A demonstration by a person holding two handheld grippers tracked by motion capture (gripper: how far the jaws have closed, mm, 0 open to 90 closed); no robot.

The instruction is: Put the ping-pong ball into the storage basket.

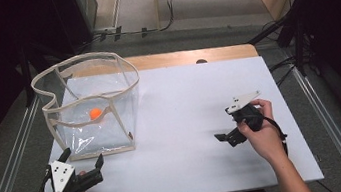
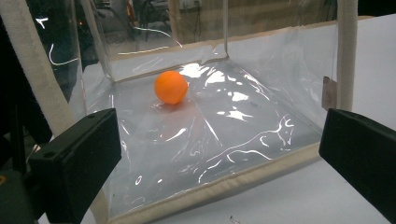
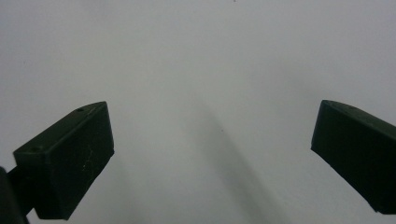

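Note:
A clear plastic bag [image 1: 90, 107] with cream fabric trim stands open on the left of the white table [image 1: 182, 119]. An orange ball [image 1: 95, 113] rests on its floor, also seen through the clear wall as the ball [image 2: 171, 87] in the left gripper view. My left gripper [image 1: 82, 158] sits just in front of the bag's near bottom edge [image 2: 219, 186], open and empty. My right gripper [image 1: 224, 136] hovers low over the bare table at the right, open, with only white surface [image 3: 210, 93] between its jaws.
A wooden strip [image 1: 188, 56] runs along the table's far edge. Metal rails [image 1: 12, 148] flank both sides of the table. Black stands and cables [image 1: 296, 33] crowd the far right floor.

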